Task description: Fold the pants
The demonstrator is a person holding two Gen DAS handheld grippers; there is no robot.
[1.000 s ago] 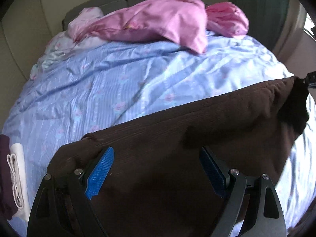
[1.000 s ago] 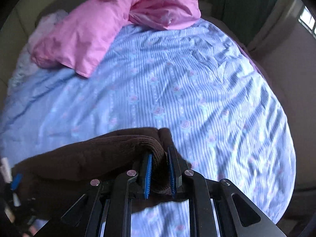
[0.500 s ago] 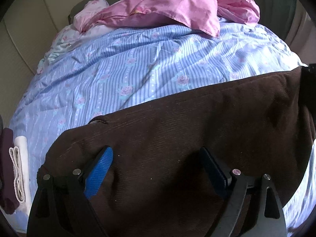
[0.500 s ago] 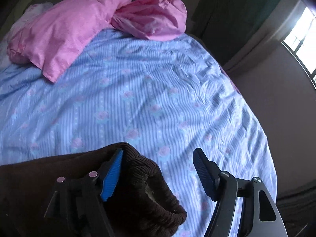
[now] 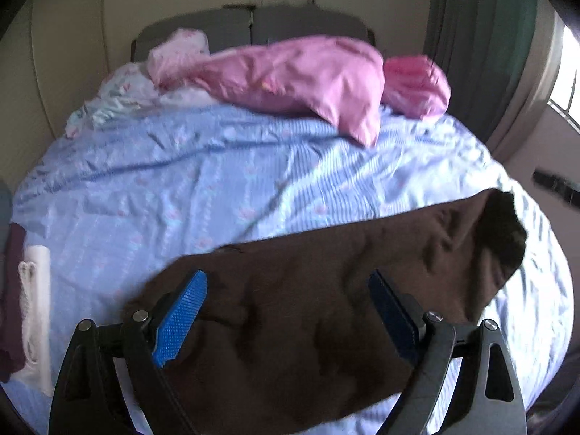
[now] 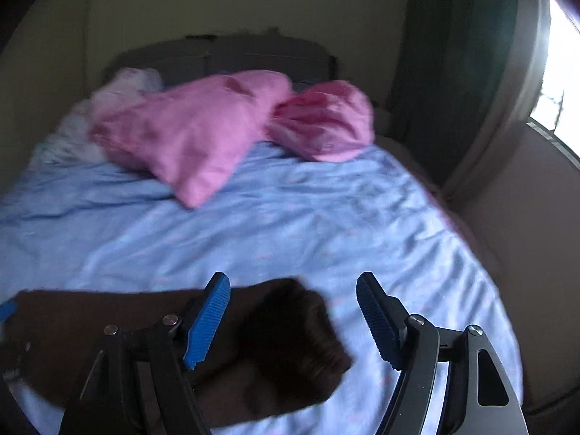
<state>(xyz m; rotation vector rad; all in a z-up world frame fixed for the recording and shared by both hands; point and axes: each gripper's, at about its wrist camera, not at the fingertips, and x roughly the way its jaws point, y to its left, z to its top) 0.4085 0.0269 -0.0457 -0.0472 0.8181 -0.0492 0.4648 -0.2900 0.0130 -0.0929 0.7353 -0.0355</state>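
Observation:
The dark brown corduroy pants (image 5: 308, 311) lie folded in a long band across the near end of the blue striped bedsheet (image 5: 217, 188). My left gripper (image 5: 288, 313) is open and hovers above the pants' left part, its blue pads (image 5: 179, 320) wide apart and holding nothing. My right gripper (image 6: 293, 317) is open too, above the pants' right end (image 6: 290, 333), which lies bunched on the sheet (image 6: 290, 224). A bit of the right gripper (image 5: 554, 185) shows at the right edge of the left wrist view.
Two pink pillows (image 5: 301, 79) (image 5: 417, 85) lie at the head of the bed, by a grey headboard (image 5: 253, 25). A folded pile of white and maroon clothes (image 5: 29, 308) sits on the bed's left edge. A curtain (image 6: 453, 54) and a window (image 6: 562, 72) are at the right.
My right gripper opened and let go of the pants' right end, which dropped onto the sheet. Both grippers have since lifted and drawn back; the pants lie slacker.

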